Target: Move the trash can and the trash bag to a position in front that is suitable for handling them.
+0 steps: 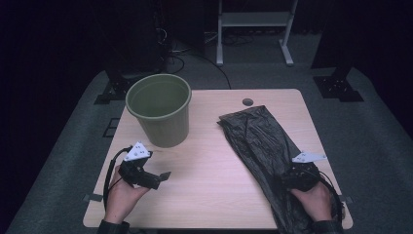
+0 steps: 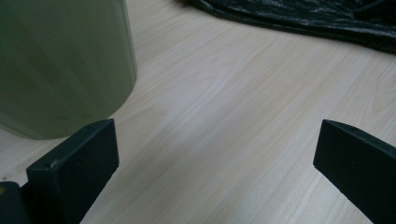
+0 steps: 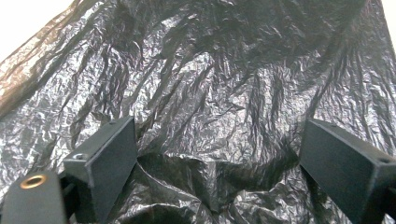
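Claws both apart: right claw [image 3: 217, 158] over crumpled black bag [image 1: 258, 141], left claw [image 2: 217, 158] beside green bucket [image 1: 160, 109].

The black bag [image 1: 265, 151] is running off the bottom edge of the high view, its near end lying hidden under the right gripper [image 1: 298, 176] and hand [image 1: 319, 201]. In the left gripper view the green bin [image 2: 60, 65] is being cut by the top and left edges, rim out of frame. In the right gripper view the bag's [image 3: 210, 93] edges are mostly falling outside the picture
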Action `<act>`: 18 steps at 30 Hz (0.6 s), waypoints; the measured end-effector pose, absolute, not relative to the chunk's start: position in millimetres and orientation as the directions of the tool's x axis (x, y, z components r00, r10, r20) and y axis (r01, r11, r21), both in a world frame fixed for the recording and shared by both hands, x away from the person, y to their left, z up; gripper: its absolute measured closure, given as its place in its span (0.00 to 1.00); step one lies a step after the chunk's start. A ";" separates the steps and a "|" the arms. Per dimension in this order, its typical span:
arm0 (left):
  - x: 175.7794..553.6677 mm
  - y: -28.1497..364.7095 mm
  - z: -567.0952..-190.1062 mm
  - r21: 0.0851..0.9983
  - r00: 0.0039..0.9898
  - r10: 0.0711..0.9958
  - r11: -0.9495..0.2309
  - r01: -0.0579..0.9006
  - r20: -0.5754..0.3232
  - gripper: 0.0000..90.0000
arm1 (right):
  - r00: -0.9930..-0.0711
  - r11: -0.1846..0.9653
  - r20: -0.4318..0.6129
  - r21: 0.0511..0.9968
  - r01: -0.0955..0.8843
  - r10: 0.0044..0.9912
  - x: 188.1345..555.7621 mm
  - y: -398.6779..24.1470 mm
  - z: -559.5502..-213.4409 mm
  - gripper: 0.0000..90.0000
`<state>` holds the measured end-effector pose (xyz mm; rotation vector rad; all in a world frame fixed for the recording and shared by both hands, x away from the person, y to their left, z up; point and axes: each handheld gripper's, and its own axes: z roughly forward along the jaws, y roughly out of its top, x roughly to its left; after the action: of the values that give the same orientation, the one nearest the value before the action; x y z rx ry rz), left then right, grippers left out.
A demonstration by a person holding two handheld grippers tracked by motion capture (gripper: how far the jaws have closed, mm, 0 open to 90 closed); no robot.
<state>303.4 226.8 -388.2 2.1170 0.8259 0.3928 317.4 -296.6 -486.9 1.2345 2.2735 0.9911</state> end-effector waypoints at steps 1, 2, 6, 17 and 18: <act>304.3 227.7 -384.8 0.785 0.736 0.677 -0.455 0.421 -0.002 0.00 | -0.548 0.369 0.010 0.729 0.577 0.836 317.4 -296.6 -486.9 0.12; 304.3 227.7 -384.8 0.785 0.736 0.677 -0.455 0.421 -0.002 0.00 | -0.548 0.369 0.011 0.729 0.577 0.836 317.4 -296.6 -486.9 0.12; 310.7 230.7 -368.2 0.785 0.733 0.680 -0.457 0.418 0.006 0.00 | -0.548 0.369 0.011 0.729 0.577 0.836 317.4 -296.6 -486.9 0.12; 325.9 236.3 -336.1 0.808 0.709 0.705 -0.422 0.411 0.008 0.00 | -0.548 0.369 0.010 0.729 0.577 0.837 317.4 -296.5 -486.9 0.12; 327.7 237.6 -331.0 0.811 0.705 0.710 -0.417 0.410 0.009 0.00 | -0.548 0.369 0.010 0.729 0.577 0.837 317.4 -296.5 -486.9 0.12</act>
<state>327.7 237.6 -331.0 2.0629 0.8530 0.4486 317.4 -296.5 -486.9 1.2353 2.2729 0.9908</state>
